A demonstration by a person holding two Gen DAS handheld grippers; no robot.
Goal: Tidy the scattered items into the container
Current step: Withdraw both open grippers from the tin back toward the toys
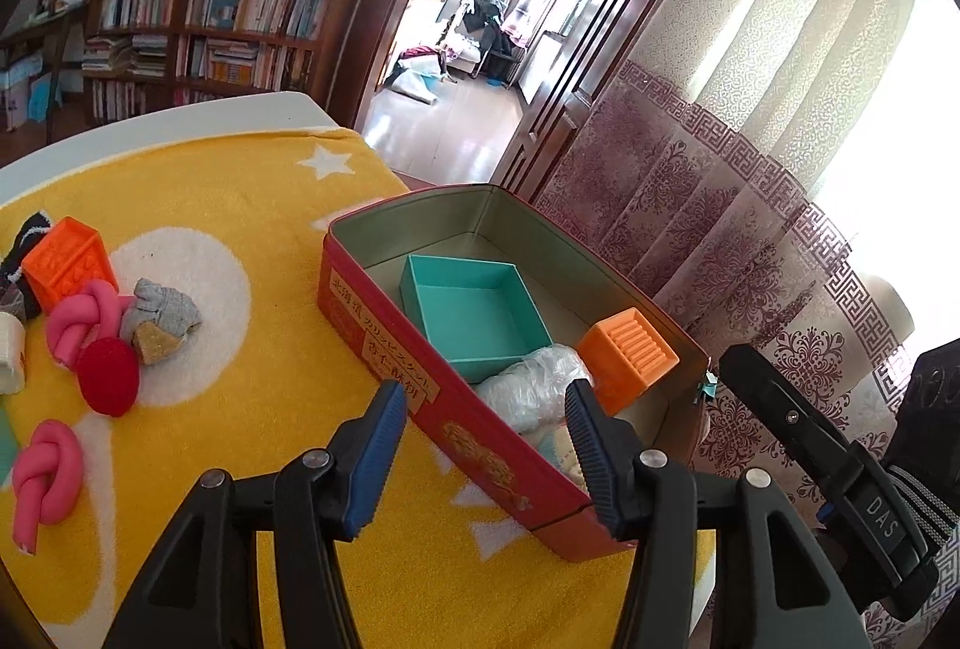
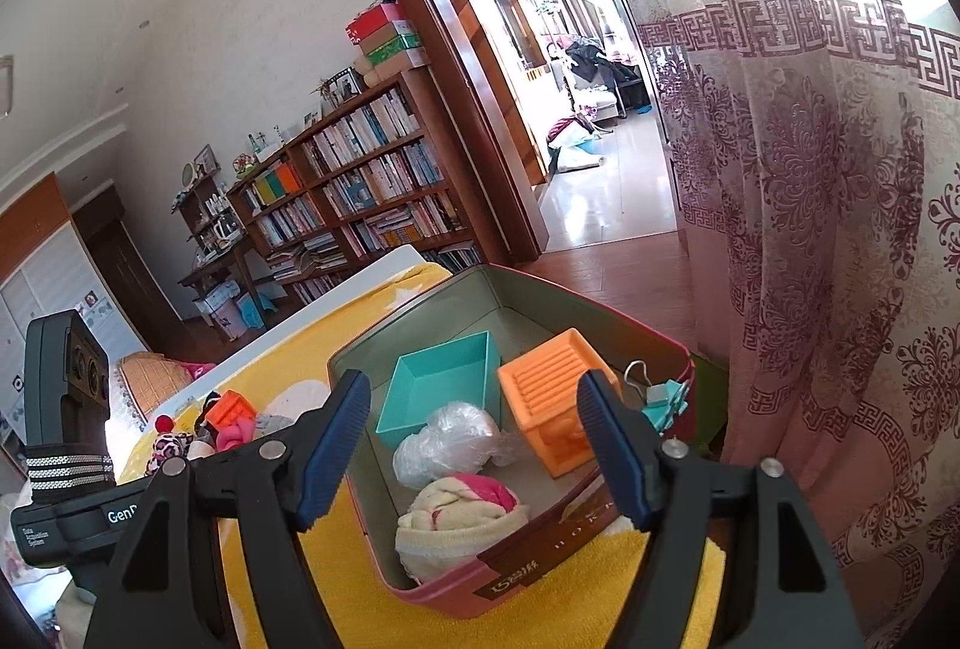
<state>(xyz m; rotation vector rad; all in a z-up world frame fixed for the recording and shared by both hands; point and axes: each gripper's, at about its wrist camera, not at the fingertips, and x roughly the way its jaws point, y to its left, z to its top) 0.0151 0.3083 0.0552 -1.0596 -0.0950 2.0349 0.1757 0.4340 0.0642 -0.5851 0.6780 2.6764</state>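
Two open grippers, left gripper (image 1: 483, 454), right gripper (image 2: 471, 448), tin (image 1: 384, 313) half hidden

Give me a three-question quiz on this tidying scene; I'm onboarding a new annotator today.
1. True or false: the left claw is shut on an item.
2. Which of these lies inside the red tin? A) the red round pad B) the teal open box C) the grey sock bundle
3. Fill in: an orange block is still out on the ___ towel.

Key: 1 false, both it and the right claw are open and empty. 2 B. 3 yellow.
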